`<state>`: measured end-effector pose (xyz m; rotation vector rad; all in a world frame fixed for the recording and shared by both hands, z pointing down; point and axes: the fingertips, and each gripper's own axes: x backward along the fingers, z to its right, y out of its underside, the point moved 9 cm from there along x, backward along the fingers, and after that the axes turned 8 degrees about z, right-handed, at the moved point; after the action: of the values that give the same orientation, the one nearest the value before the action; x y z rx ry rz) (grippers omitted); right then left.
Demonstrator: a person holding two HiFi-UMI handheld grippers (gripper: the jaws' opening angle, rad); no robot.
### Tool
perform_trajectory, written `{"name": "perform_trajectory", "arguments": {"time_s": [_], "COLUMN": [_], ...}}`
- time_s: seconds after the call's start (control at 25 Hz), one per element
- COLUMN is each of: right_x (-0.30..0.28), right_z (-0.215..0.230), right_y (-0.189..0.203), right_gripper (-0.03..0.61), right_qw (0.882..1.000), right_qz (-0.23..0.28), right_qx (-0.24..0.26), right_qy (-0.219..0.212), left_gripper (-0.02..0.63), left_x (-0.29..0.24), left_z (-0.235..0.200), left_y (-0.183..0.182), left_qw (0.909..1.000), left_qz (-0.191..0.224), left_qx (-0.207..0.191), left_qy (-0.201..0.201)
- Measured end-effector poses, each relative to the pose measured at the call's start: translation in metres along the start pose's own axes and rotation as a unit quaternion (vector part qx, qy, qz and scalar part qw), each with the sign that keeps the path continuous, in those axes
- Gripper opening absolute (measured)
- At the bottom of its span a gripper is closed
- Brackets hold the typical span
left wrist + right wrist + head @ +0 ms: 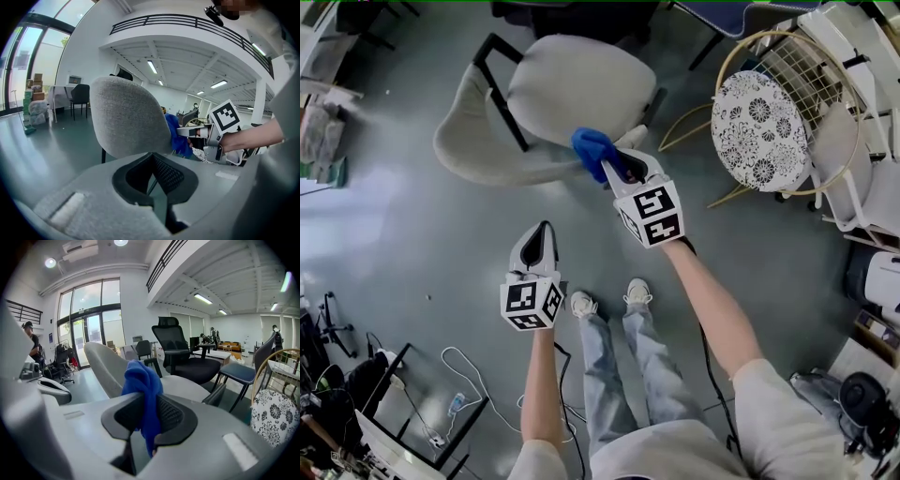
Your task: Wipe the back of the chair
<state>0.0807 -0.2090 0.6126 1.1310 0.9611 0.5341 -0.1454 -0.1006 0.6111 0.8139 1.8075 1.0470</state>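
- The grey chair (581, 89) stands on the far side of the floor from the person. In the head view its curved chair back (464, 141) lies to the left of the seat.
- The right gripper (614, 167) is clamped on a blue cloth (593, 148). In its own view the cloth is pinched between the two pads, bunched above them with a tail hanging below.
- The cloth sits at the right-hand edge of the chair back. From the left gripper view it appears to touch the fabric there, about midway up that edge.
- The left gripper (546, 230) hangs nearer the person and to the left, well apart from the chair. Its jaws are brought together with nothing between them, and as things stand it plays no part in the wiping.
- On progress, the cloth is at the work but only at one edge. The broad grey face of the chair back shows no damp streak or mark, so I cannot tell what has been covered. I would judge that most of that face is left to do, leftward and up to the top rim.
- A black office chair (176, 350) stands farther off, and a wire chair with a patterned round seat (759, 117) stands to the right. Both are well apart from the cloth.
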Motion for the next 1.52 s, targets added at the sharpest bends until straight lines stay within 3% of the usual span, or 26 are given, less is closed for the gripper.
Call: {"name": "perform_trajectory", "arguments": {"time_s": [0.76, 1.12, 1.52], "right_x": [0.015, 0.023, 0.055], "right_z": [0.092, 0.082, 0.024], "right_y": [0.031, 0.022, 0.002], "right_gripper": [0.077, 0.078, 0.077], "right_qw": [0.996, 0.996, 0.998], "right_qz": [-0.053, -0.051, 0.017], "right_qx": [-0.003, 0.007, 0.02], "right_qy": [0.075, 0.077, 0.059], "left_gripper": [0.002, 0.002, 0.002], "left_x": [-0.007, 0.01, 0.04], "left_z": [0.01, 0.008, 0.002], "left_y": [0.008, 0.008, 0.01], "left_qw": [0.9999, 0.9998, 0.9997], "left_qz": [-0.013, -0.009, -0.001], "left_qx": [-0.009, -0.014, -0.025], "left_qy": [0.004, 0.005, 0.006]}}
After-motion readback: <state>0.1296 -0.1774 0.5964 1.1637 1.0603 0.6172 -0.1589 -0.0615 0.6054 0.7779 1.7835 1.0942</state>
